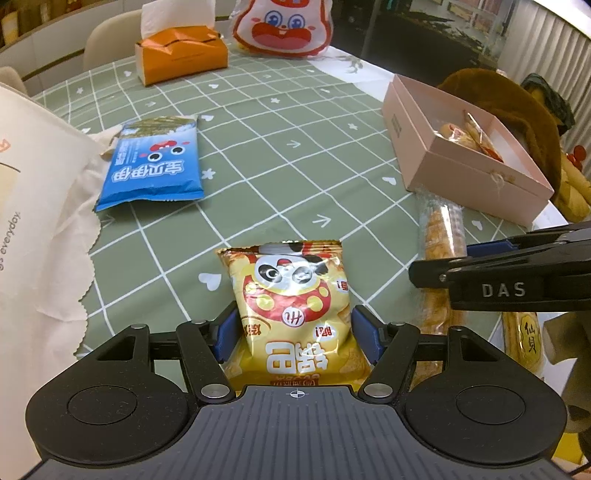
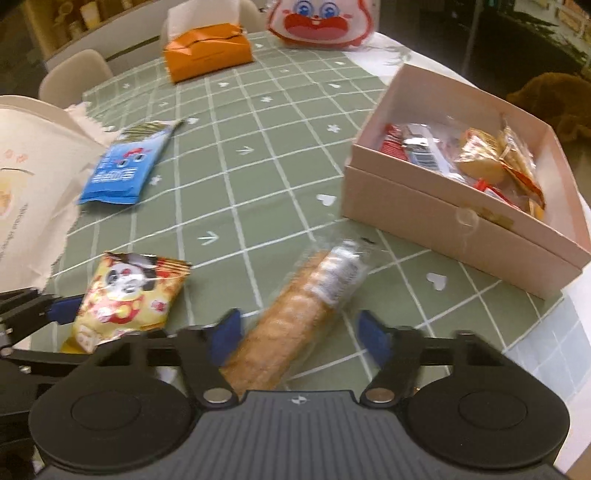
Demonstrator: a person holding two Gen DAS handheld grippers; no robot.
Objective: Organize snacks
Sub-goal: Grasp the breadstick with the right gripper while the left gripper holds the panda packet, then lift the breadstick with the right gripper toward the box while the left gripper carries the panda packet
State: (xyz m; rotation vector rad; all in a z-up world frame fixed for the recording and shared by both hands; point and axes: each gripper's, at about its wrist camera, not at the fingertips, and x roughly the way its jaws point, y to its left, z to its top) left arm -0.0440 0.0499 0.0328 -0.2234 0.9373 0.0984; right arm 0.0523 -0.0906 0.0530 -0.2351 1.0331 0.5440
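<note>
My left gripper (image 1: 295,328) is shut on a yellow panda snack bag (image 1: 295,306), its blue pads pressing both sides; the bag also shows in the right wrist view (image 2: 125,295). My right gripper (image 2: 299,332) is open around the near end of a long clear-wrapped cracker pack (image 2: 295,317), which lies on the green checked tablecloth (image 2: 258,155); the pack also shows in the left wrist view (image 1: 439,236). A blue snack packet (image 1: 155,166) lies further back on the left. A pink box (image 2: 443,206) at the right holds several snacks.
An orange tissue box (image 1: 181,55) and a white-and-red cartoon bag (image 1: 284,29) stand at the back. A white paper bag (image 1: 33,206) is at the left edge. A brown plush (image 1: 517,107) lies behind the pink box.
</note>
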